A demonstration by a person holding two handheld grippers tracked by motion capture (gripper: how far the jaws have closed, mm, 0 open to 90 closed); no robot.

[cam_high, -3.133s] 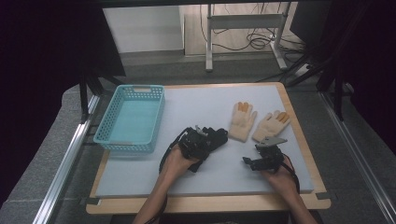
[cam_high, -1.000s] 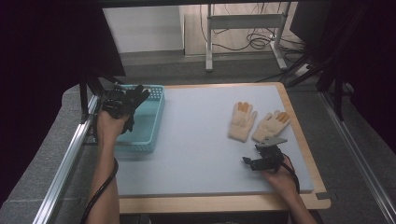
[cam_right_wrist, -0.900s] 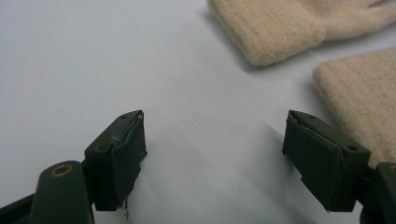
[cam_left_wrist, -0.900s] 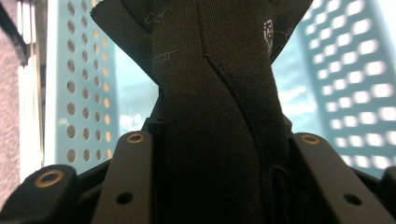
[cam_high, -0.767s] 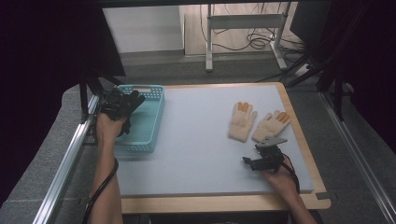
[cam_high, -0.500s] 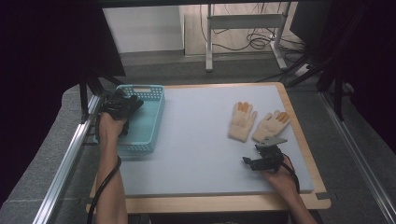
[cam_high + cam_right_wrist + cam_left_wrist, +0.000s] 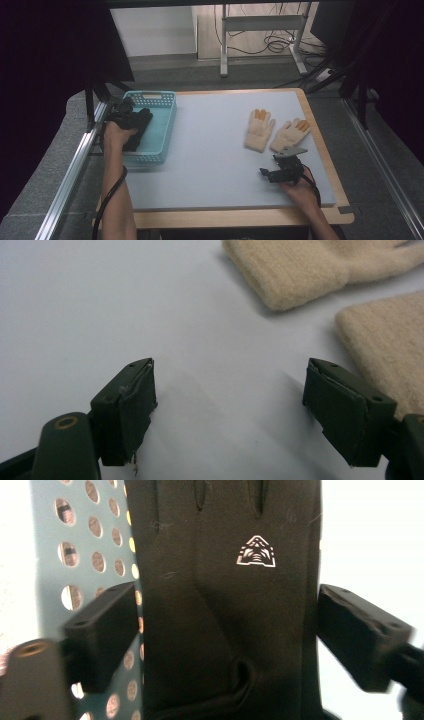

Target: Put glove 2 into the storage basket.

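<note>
The left gripper, held in the person's left hand at about nine o'clock on the table, hangs over the turquoise perforated plastic basket. Its two black jaws have just been opening and now stand wide apart, one on each side of a black fabric glove with a small white triangular logo; in the left gripper view the glove lies between the jaws, with the pads close beside its edges rather than pinching it, and the basket's holed wall shows at nine o'clock behind it. In the high view the same glove appears as a dark shape lying in the basket's left half under the gripper. The right gripper, held in the person's right hand at about four o'clock on the table, rests low over the pale blue-grey foam table mat with its jaws spread wide and nothing between them. Just beyond it, toward twelve o'clock, lie two cream knitted gloves with orange fingertips, the left one and the right one, side by side and flat on the mat, fingers pointing away from the person; their cuffs show at one and three o'clock in the right gripper view. The mat sits on a light wooden tabletop.
</note>
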